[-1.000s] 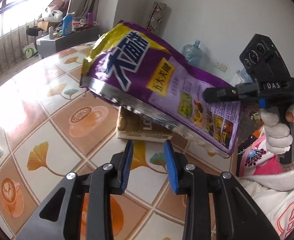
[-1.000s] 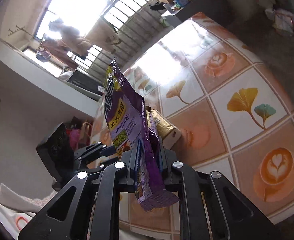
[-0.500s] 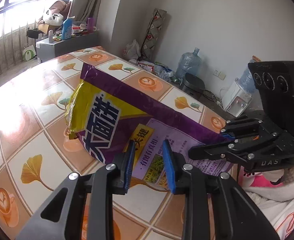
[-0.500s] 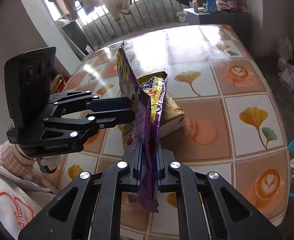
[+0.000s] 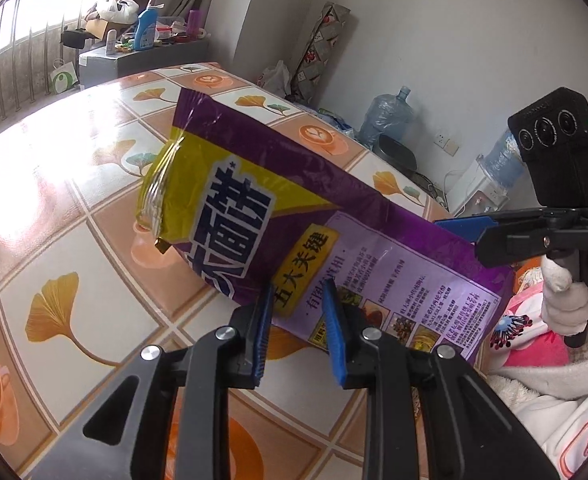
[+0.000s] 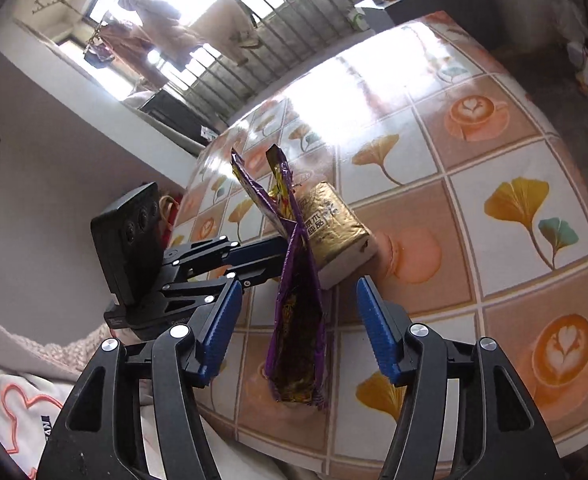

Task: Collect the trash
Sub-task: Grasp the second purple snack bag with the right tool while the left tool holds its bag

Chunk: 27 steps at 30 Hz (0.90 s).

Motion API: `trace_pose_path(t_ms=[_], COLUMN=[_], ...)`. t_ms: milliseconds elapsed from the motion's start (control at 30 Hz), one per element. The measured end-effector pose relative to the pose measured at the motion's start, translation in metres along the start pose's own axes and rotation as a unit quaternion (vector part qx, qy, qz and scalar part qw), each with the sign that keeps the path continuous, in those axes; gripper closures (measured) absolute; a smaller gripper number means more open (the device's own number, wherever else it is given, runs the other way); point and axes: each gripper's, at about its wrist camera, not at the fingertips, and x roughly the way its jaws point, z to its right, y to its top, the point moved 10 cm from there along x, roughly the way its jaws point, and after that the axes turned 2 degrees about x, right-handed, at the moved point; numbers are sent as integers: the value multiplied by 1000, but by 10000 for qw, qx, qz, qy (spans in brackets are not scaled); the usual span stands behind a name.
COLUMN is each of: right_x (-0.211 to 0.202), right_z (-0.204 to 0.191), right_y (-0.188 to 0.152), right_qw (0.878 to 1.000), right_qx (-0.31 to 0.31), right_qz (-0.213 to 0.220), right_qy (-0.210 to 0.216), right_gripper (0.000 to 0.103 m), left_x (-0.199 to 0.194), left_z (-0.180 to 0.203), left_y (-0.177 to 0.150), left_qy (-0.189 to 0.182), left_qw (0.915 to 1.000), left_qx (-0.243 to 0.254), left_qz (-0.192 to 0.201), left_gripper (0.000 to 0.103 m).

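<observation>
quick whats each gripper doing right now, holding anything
left gripper: partly open, gripping nothing, tips near the purple bag.
right gripper: open, jaws have just been opening; bag between them, pads not touching it.

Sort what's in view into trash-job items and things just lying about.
Job:
purple bag
gold packet on the table beside it, possibly trash too

Lying about:
water jug
blue bottle on the far cabinet
patterned roll leaning against the wall
</observation>
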Motion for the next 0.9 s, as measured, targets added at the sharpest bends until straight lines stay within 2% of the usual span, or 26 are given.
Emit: trace_pose_path(t_ms=[300,367,433,500,533,600,633,833,900], right_x=[35,41,43,42,41,36,34,1,-13], right_z=[13,11,11,14,15,15,14,18,26], right_y=[2,1,-1,-1,-1,-2,-3,4,5], right_qw=[9950,9940,9939,9948,9943,9934,9932,9891,9878], right_qx=[598,614,639,671,750,862,888,1133,1230], right_qz=[-595,-701,-760,-685,-644,-543,-492,70,326], right_qy=[541,574,477,330,391,520,579,939,899], right_gripper=[45,54,69,84,85,97,99,103,103], left_x=[1,2,1,1,0,-4,-8,-33,-36], left_z=[-3,-3,-2,-2,-2,-3,-2,2,1], left_y=[2,1,1,1,2,3,4,24,36], left_qy=[14,43,51,8,-49,-92,-117,-374,-333], left_qw=[10000,10000,10000,10000,10000,9999,9998,9974,9970], left_qx=[19,42,48,13,-18,-45,-35,32,84], left_qz=[-31,-35,-32,-7,19,121,184,623,695], left_gripper=[79,79,79,79,79,79,79,79,79])
